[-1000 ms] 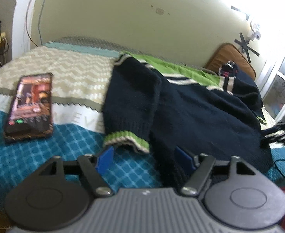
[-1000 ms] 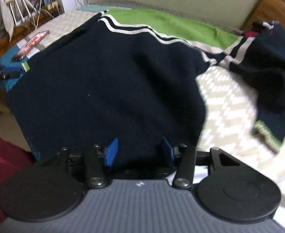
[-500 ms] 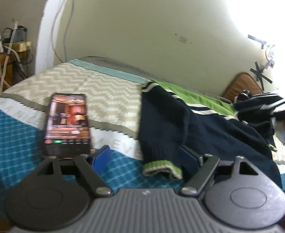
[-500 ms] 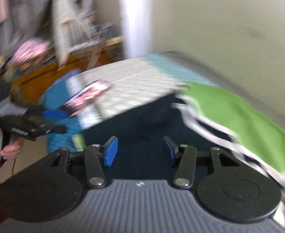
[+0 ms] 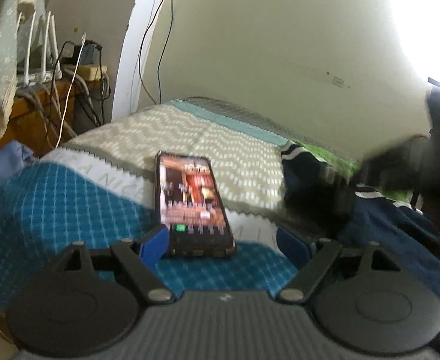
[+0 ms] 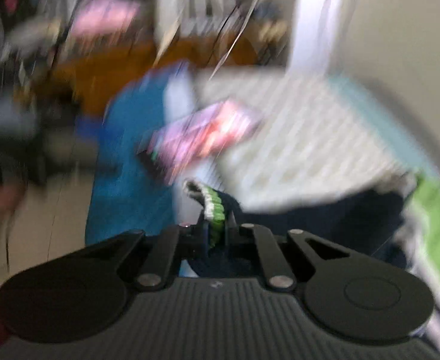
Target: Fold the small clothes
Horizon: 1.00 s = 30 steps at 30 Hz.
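Observation:
A navy knit sweater with a green and white striped yoke lies on the bed at the right of the left wrist view. My left gripper hovers open over the blue part of the bedcover, left of the sweater, with nothing gripped. A phone's near end lies just beyond its fingertips. The right wrist view is badly blurred. In it my right gripper has its jaws closing on the green and white sleeve cuff, which is pinched between the fingers. The sweater body trails off to the right.
A lit phone lies on the bedcover, also blurred in the right wrist view as the phone. A wooden shelf with cables stands left of the bed. The wall runs behind it.
My right gripper swept left across the sweater to the sleeve cuff and closed on it. My left gripper swung left away from the sweater, so the phone now lies in front of its fingers.

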Each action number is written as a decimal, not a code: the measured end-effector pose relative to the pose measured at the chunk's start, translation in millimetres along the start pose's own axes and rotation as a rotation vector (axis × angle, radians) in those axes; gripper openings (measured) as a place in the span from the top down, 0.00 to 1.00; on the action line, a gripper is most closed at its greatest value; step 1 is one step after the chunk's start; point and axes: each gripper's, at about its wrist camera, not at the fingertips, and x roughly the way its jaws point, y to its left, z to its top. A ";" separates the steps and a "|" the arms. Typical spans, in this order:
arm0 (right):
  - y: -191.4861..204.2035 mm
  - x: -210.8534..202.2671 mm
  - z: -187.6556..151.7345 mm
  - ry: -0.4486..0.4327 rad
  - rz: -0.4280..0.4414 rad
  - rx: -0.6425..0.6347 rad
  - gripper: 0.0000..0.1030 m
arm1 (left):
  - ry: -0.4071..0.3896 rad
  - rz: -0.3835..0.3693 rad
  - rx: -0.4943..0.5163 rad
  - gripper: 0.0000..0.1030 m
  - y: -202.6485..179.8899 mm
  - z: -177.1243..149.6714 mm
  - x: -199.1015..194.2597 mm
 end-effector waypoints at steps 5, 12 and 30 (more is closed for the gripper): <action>-83.3 -115.6 70.8 -0.371 -0.124 0.184 0.89 | -0.053 -0.029 0.038 0.19 -21.8 34.0 22.0; -199.1 -226.9 11.3 -0.560 -0.316 0.482 0.88 | -0.074 -0.132 0.136 0.11 -79.6 93.4 98.0; -279.1 -213.1 -132.2 -0.560 -0.250 0.794 0.88 | 0.157 -0.204 0.108 0.89 -159.1 150.4 313.7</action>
